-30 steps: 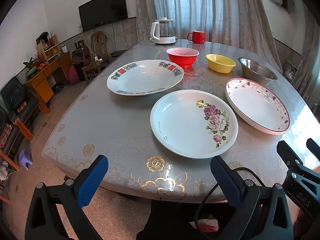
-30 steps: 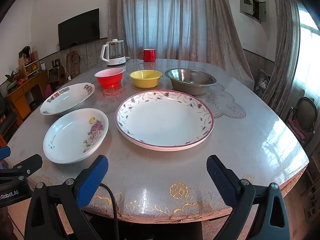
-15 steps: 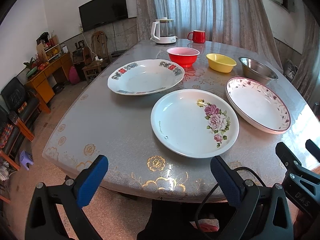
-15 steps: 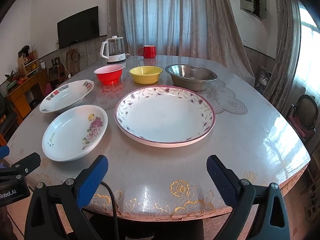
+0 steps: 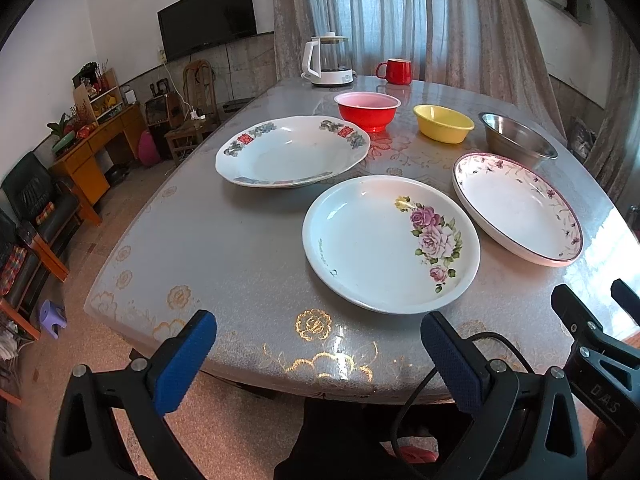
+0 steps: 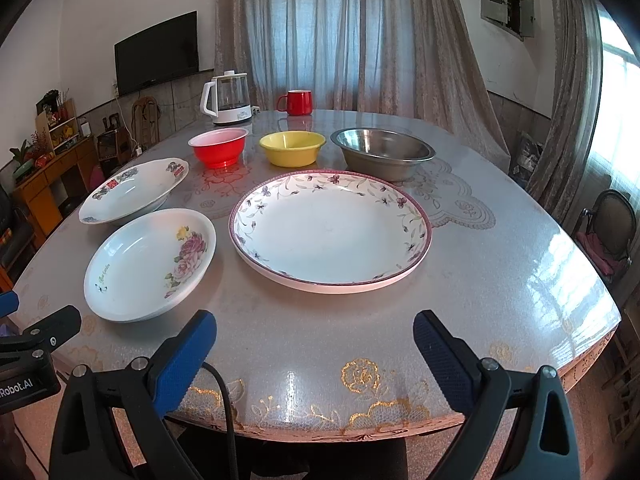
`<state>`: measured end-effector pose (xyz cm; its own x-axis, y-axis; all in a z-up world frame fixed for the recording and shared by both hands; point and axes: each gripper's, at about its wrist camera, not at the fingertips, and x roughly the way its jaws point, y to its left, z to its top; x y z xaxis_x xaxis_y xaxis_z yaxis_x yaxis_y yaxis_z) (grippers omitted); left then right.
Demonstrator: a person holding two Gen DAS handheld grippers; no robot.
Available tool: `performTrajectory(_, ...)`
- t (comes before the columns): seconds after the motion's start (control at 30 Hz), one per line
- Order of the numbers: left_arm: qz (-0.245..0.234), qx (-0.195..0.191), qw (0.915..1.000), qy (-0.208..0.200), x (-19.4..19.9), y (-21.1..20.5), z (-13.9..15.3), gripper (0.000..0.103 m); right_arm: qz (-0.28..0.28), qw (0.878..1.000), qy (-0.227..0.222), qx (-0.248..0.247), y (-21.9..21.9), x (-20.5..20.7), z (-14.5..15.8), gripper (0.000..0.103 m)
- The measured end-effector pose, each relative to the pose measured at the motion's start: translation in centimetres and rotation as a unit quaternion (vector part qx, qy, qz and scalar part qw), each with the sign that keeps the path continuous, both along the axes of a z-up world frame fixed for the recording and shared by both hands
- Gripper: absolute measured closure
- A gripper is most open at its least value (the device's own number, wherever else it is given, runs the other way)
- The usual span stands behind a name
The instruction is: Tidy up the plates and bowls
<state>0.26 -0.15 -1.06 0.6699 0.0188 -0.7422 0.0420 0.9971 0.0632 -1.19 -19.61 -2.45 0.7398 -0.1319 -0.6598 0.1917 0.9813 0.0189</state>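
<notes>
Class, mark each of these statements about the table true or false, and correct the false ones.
1. Both grippers are open and empty. True: the left gripper and right gripper hold nothing.
2. The plates are stacked. False: the rose plate, the pink-rimmed plate and the red-marked plate lie apart.
3. The yellow bowl sits between the red bowl and the steel bowl. True.
4. The mug is blue. False: red.
</notes>
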Motion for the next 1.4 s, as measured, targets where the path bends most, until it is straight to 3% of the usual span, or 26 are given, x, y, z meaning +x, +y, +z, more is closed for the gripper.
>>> performTrajectory(0.83, -0.004, -0.012, 0.9998, 0.012, 0.5, 0.0, -0.3, 0.000, -0.003, 1.000, 0.005, 0.000, -0.2, 0.2, -0.2, 0.003)
performTrajectory(1.03, -0.029, -0.067, 0.9971, 0.020, 1.1, 0.9, -0.3, 0.000, 0.003, 1.000, 0.008, -0.003, -0.1, 0.7, -0.2, 0.003)
performTrajectory(1.2, -0.057, -0.132, 0.9894, 0.018, 1.5, 2.0, -0.1, 0.000, 0.021, 1.000, 0.012, -0.005, 0.0, 1.5, -0.1, 0.002)
performTrajectory(1.4, -0.040, -0.129, 0.9907, 0.012, 2.3, 2.8, -0.1, 0.000, 0.069, 0.997, 0.008, -0.016, 0.9, 2.6, 0.2, 0.002)
